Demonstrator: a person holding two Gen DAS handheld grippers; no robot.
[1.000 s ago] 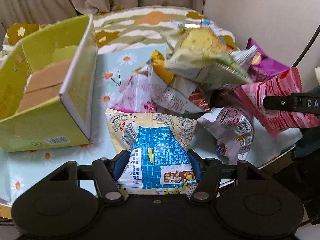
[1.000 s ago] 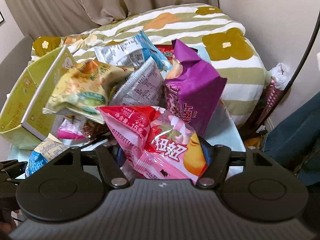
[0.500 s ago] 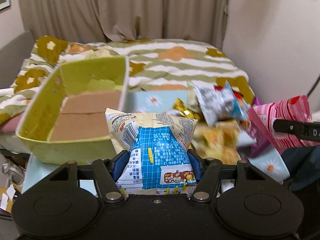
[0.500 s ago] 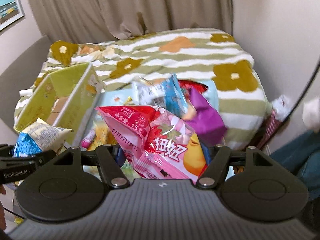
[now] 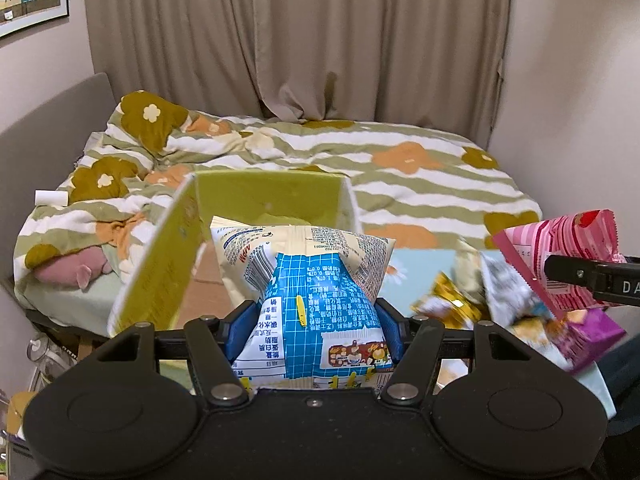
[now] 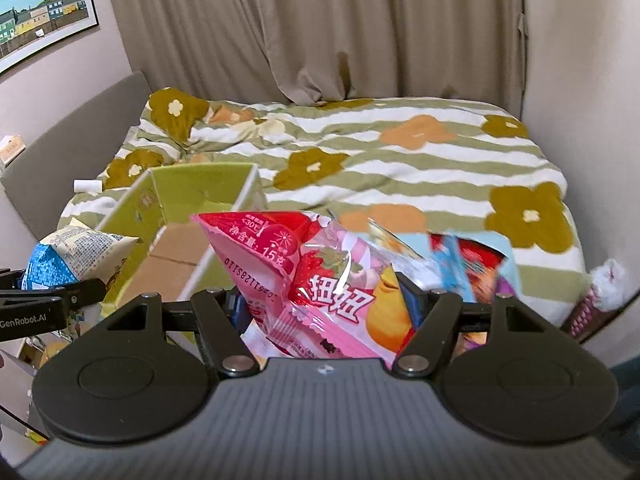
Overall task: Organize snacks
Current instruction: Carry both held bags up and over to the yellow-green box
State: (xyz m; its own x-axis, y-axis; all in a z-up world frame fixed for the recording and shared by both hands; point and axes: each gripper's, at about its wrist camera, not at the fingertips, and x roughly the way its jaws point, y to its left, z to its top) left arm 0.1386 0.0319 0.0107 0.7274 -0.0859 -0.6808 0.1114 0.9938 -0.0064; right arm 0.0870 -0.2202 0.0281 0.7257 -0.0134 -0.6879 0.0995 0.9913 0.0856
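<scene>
Snacks are split between the two grippers and a loose heap. The left gripper (image 5: 316, 330) is clamped on a blue-and-cream snack bag (image 5: 312, 300), its blue pads (image 5: 240, 330) pressing the bag's sides so that the bag stands up between the fingers with its crimped top edge pointing away from the camera. Straight ahead of this gripper, just past the bag, sits an open yellow-green cardboard box (image 5: 168, 264); its brown floor shows to the left of the bag and looks bare where it can be seen. The right gripper (image 6: 326, 312) is closed on a pink strawberry snack bag (image 6: 320, 280), which fills the gap between its fingers and leans up and to the left. The same box (image 6: 172, 200) lies ahead of it and to its left. Beyond and to the right of the right gripper, blurred packets (image 6: 460, 268) in blue, red and purple lie in a pile on a pale blue cloth with daisies (image 5: 424, 264). From the left wrist view that pile (image 5: 520, 312) lies to the right, with the pink bag (image 5: 560, 256) and a black finger of the other gripper above it. A striped flower-print bedspread (image 6: 400, 152) lies behind everything, with beige curtains (image 5: 300, 40) beyond.
</scene>
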